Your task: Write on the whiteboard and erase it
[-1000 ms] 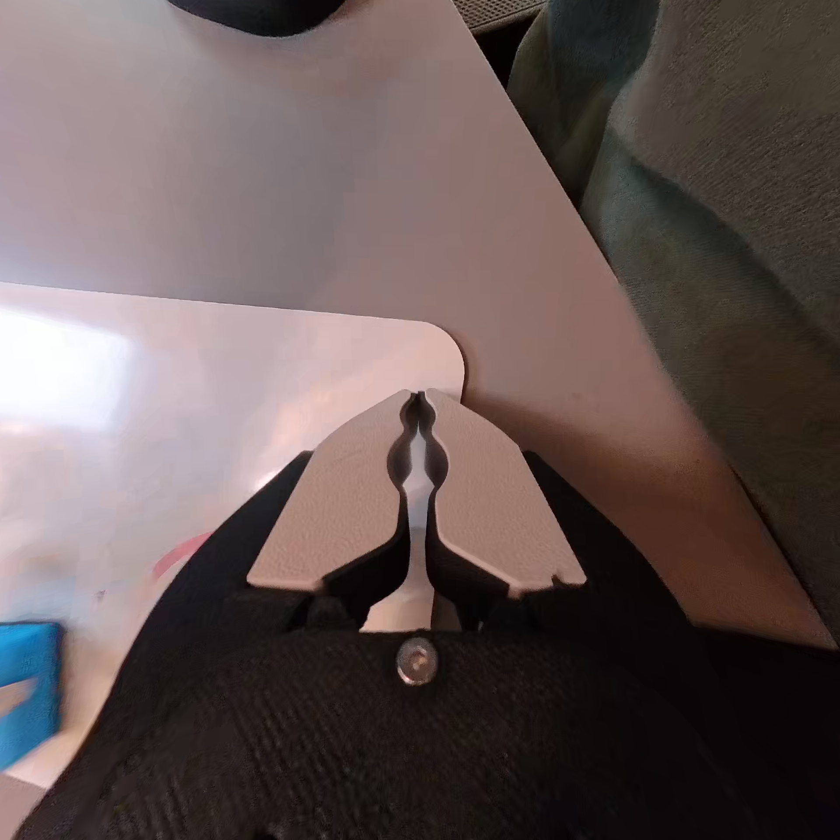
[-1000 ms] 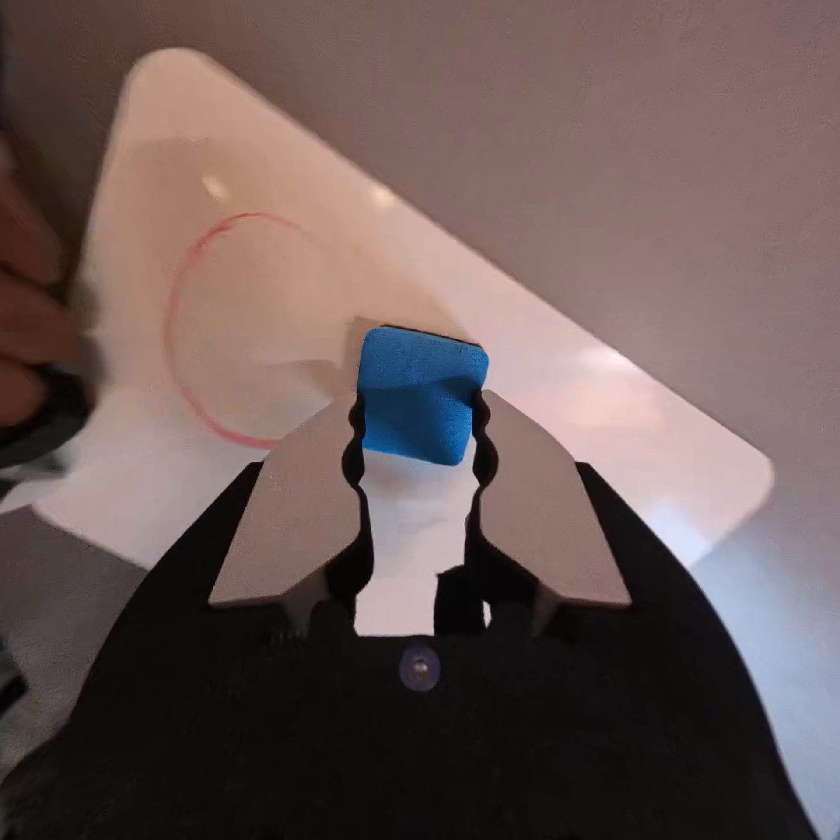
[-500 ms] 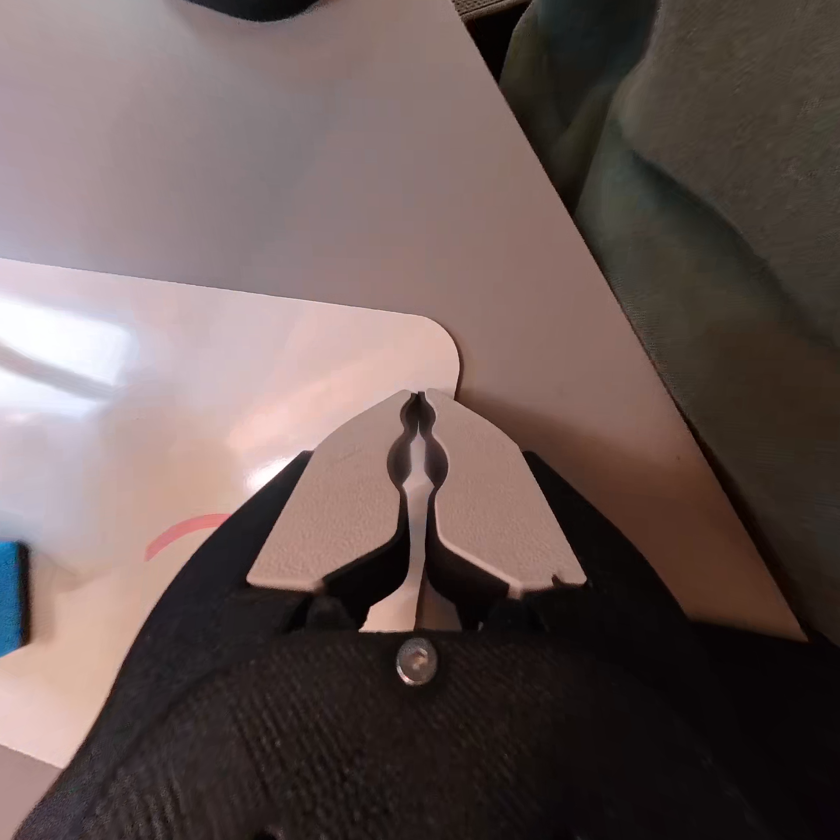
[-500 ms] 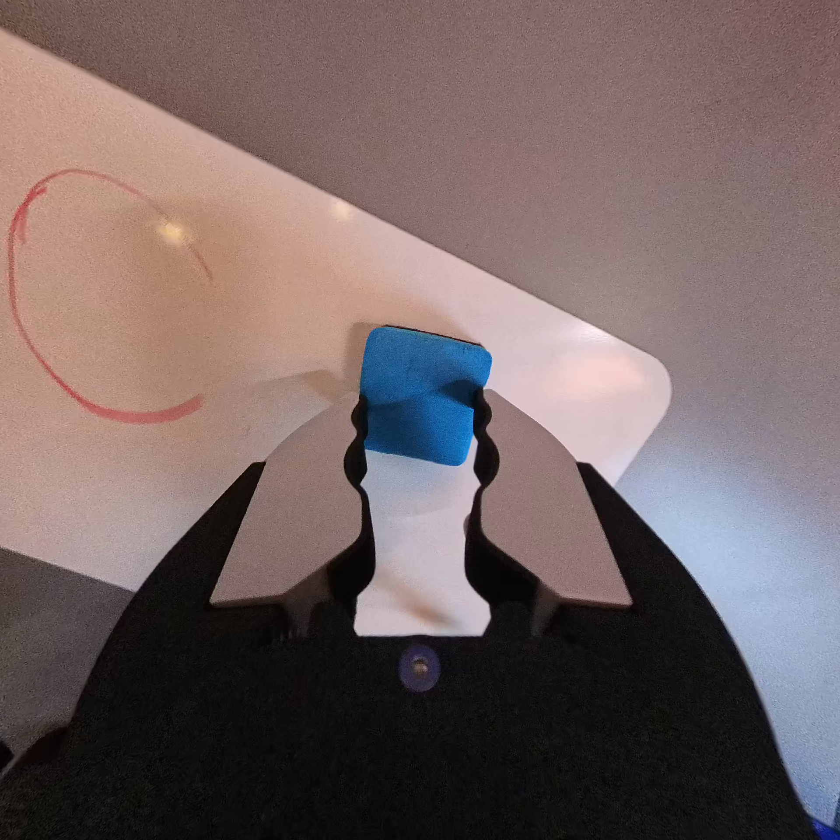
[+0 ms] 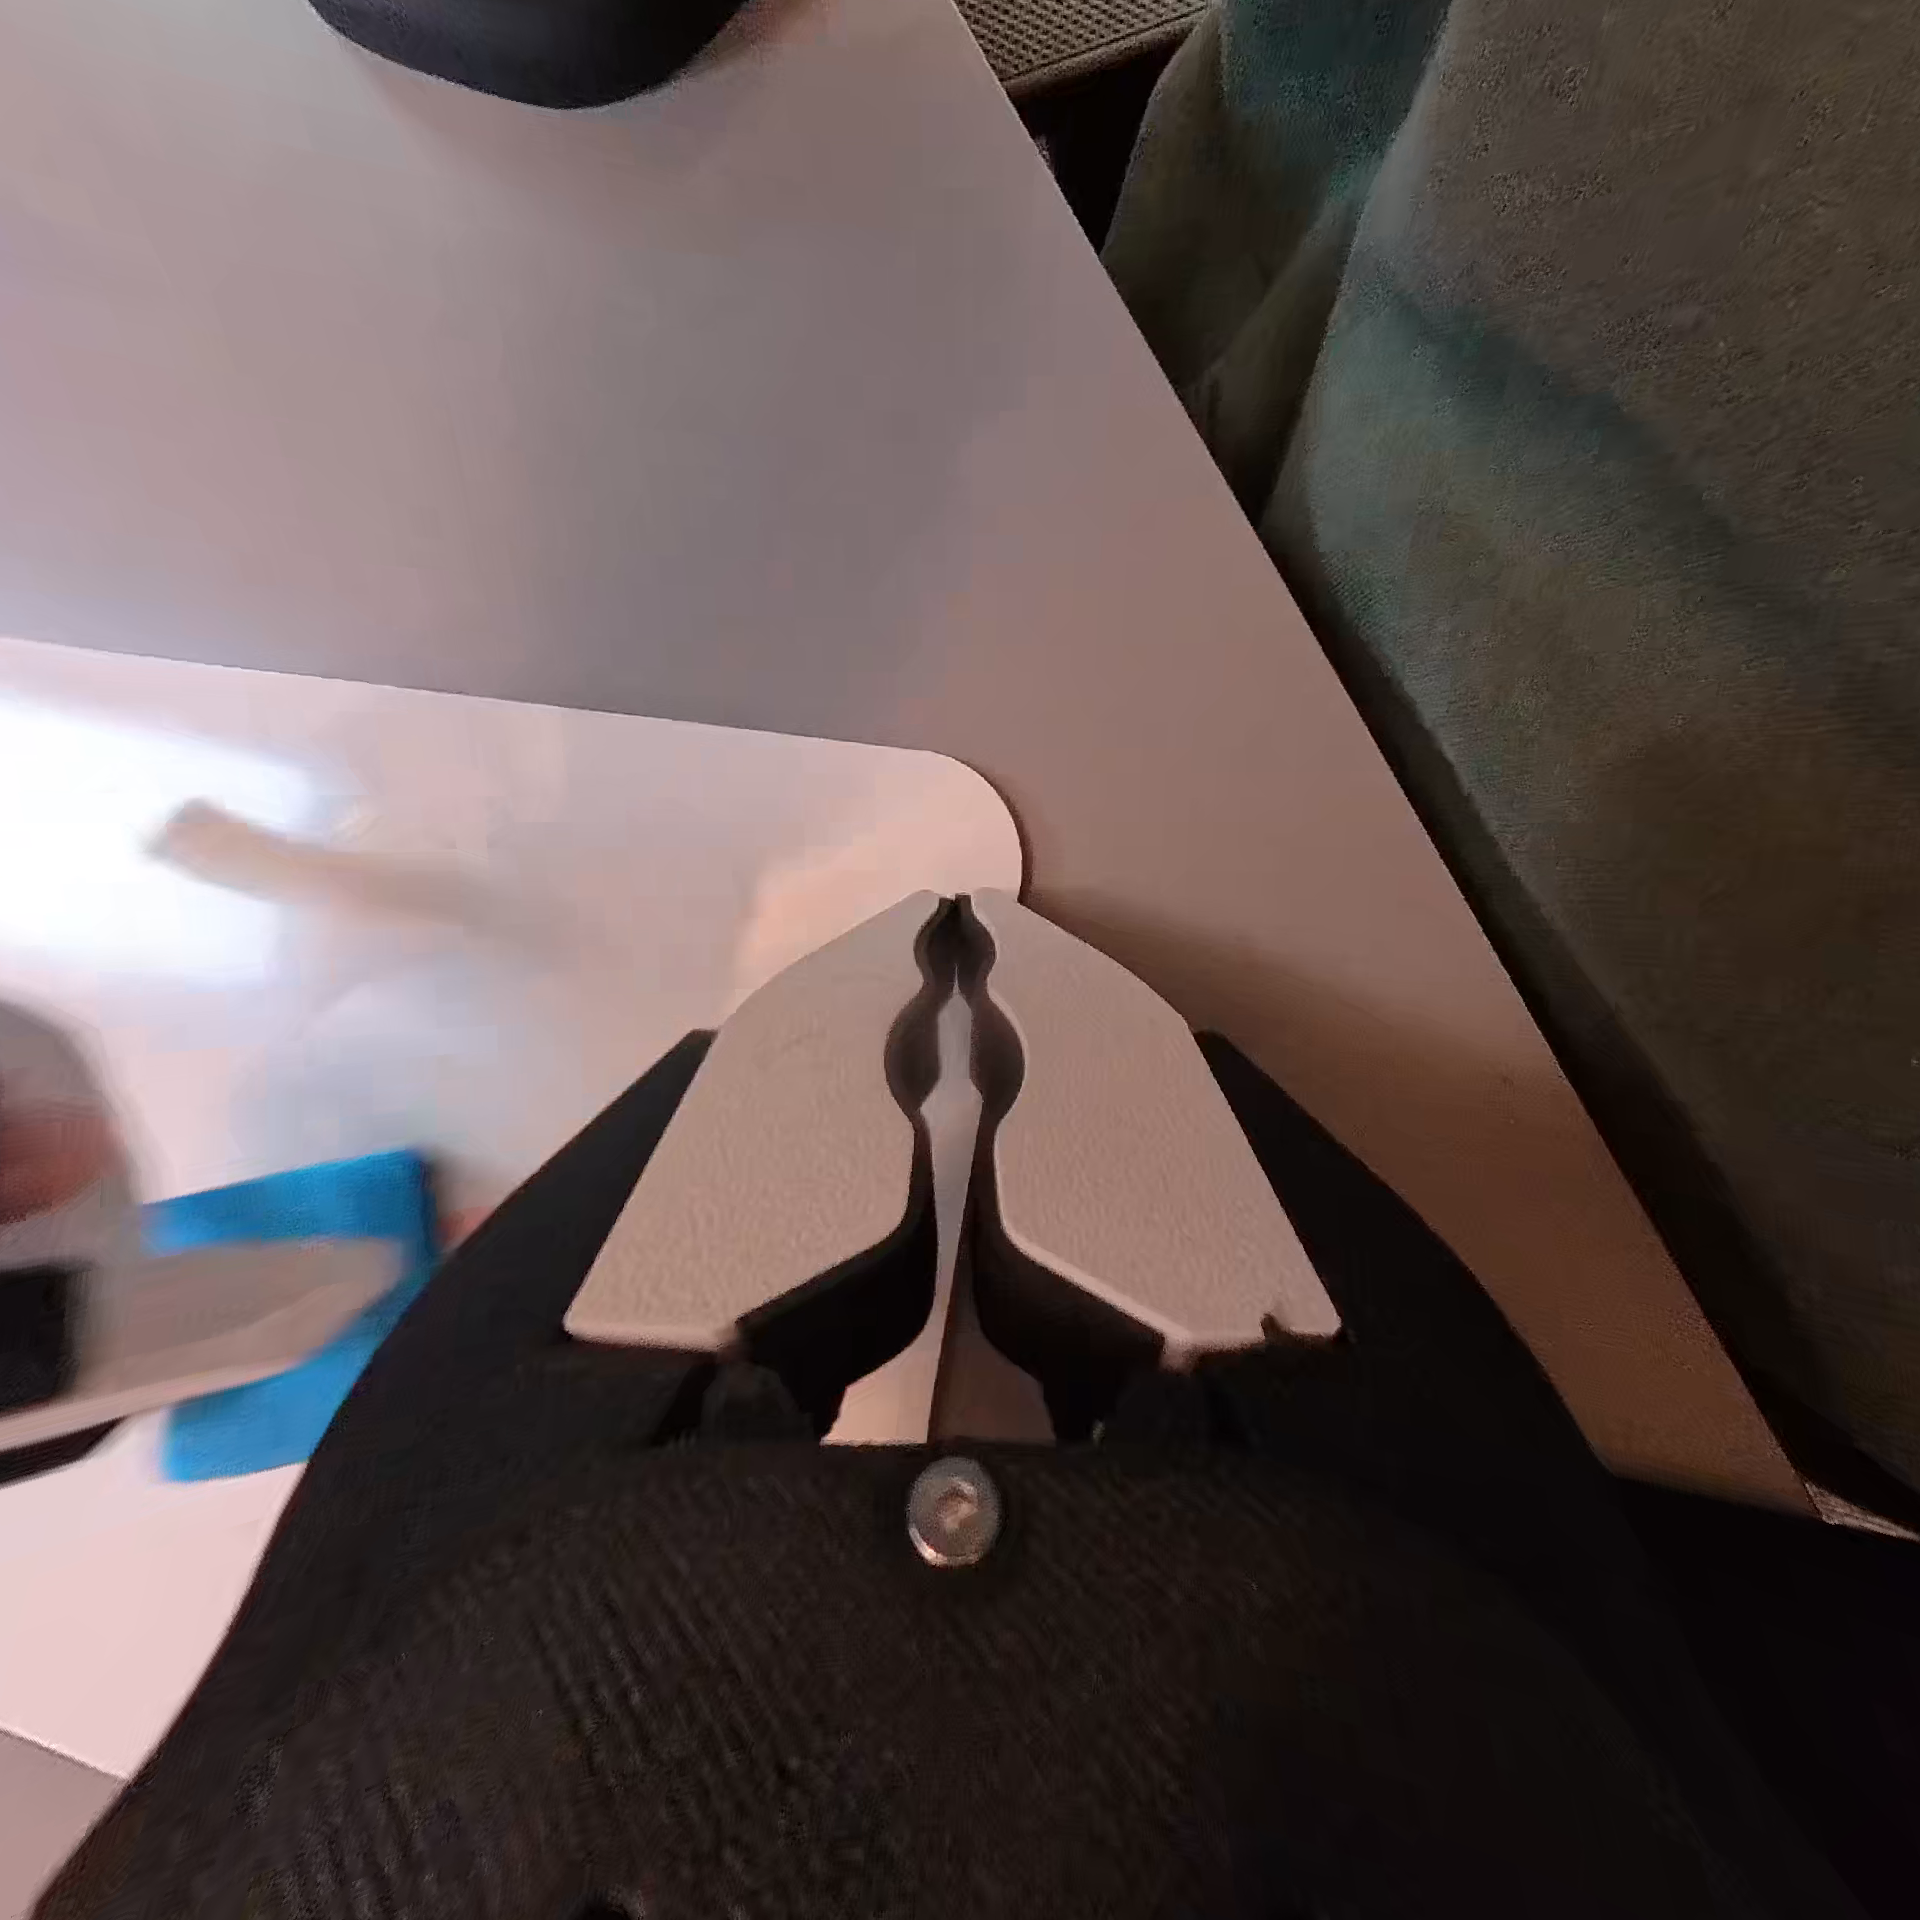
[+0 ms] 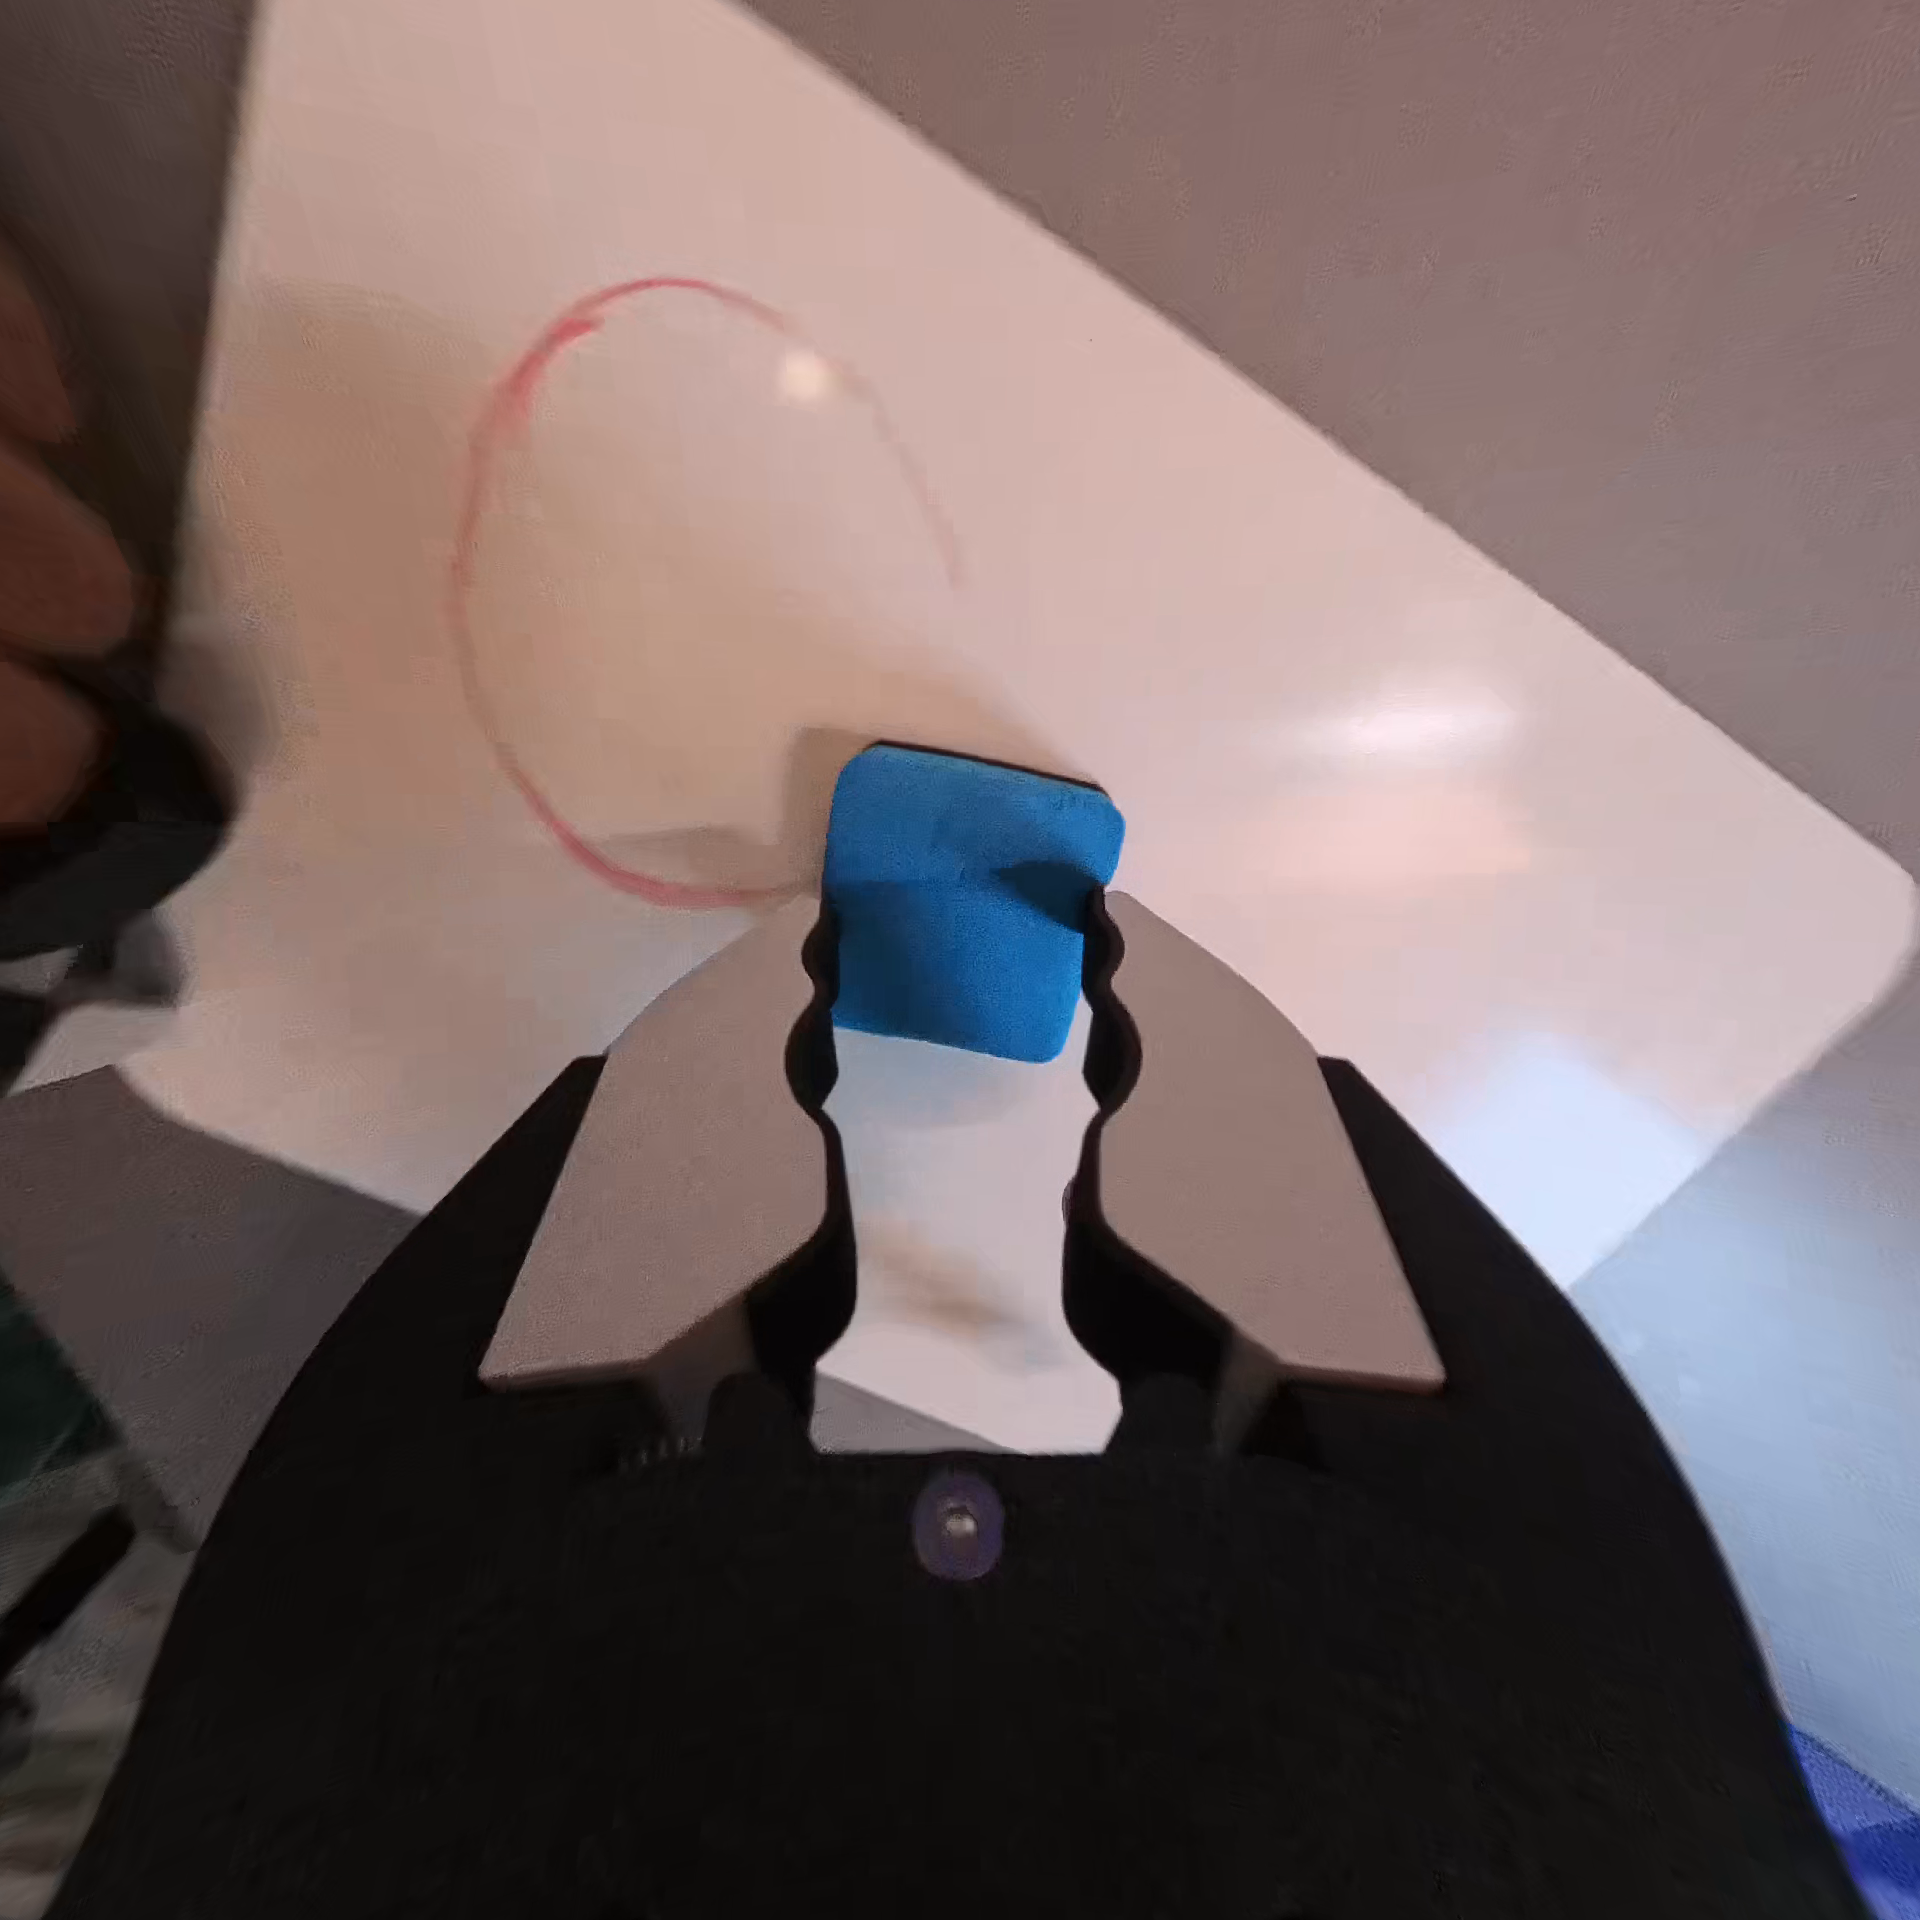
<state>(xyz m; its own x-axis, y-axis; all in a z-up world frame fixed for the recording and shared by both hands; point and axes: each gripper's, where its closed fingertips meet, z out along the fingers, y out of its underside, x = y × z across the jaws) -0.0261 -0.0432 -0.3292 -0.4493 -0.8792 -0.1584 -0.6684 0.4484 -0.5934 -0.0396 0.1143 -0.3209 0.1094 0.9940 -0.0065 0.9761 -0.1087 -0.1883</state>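
Blue eraser, pinched in the right gripper, presses the whiteboard beside a half-wiped red circle; left gripper, pressed together, rests at the board's corner; the eraser's long axis is unclear.

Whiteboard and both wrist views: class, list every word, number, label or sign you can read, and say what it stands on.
None can be read. The flat white whiteboard bears only a hand-drawn red circle outline, which is no letter. The blue foam eraser block shows no print.
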